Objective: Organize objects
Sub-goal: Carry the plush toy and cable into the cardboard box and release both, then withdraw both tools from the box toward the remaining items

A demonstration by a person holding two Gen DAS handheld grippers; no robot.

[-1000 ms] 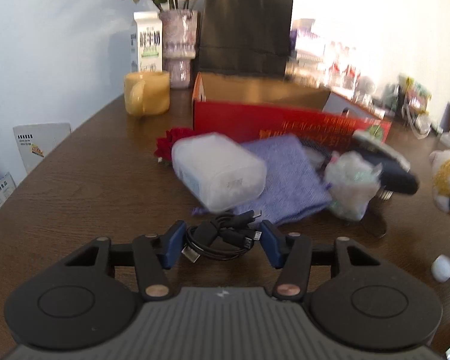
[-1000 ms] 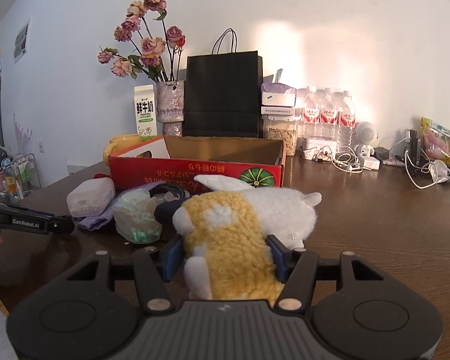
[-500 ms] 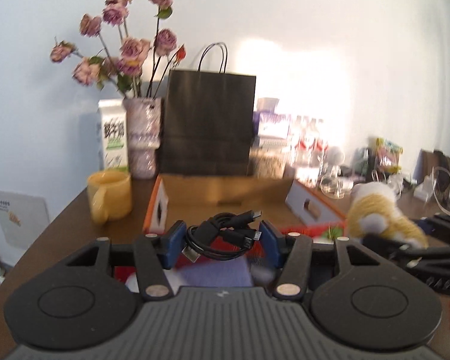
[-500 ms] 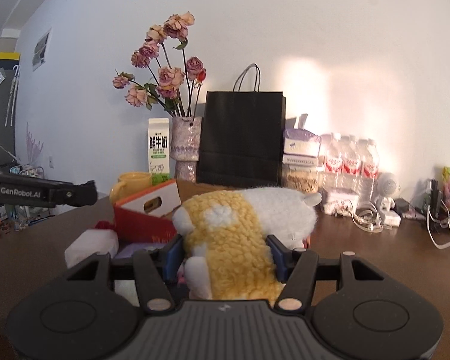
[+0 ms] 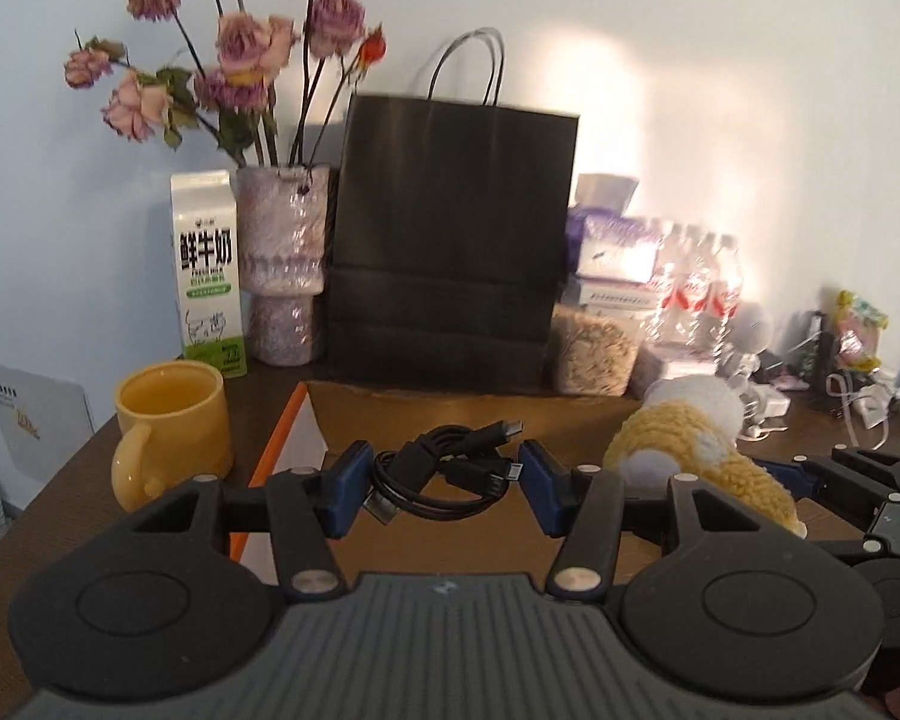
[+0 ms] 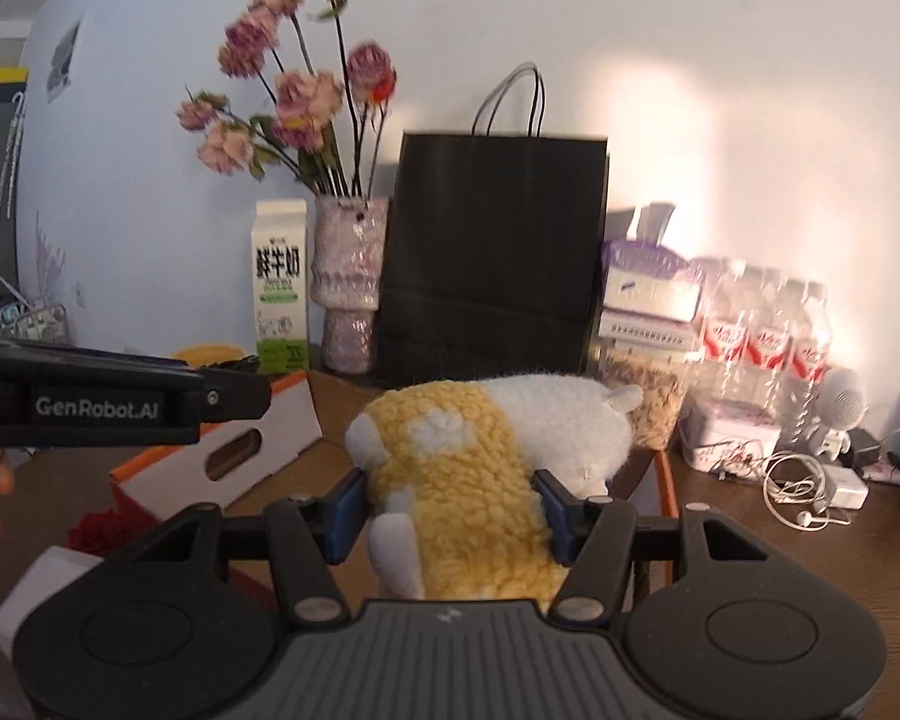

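Two grips: left gripper (image 5: 444, 483) fingers clasp coiled cable (image 5: 444, 474), right gripper (image 6: 450, 507) fingers squeeze plush toy (image 6: 468, 480), its lower half hidden.

flowers (image 5: 240, 60): tops cut off by frame edge | water bottles (image 6: 762, 324): labels blurred, unreadable

Black paper bag (image 5: 450, 240) between flower vase (image 5: 282, 264) and water bottles (image 5: 699, 294).

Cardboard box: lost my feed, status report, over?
Left gripper clamped on cable bundle. Right gripper clamped on plush toy. Both above cardboard box, nothing blocking.
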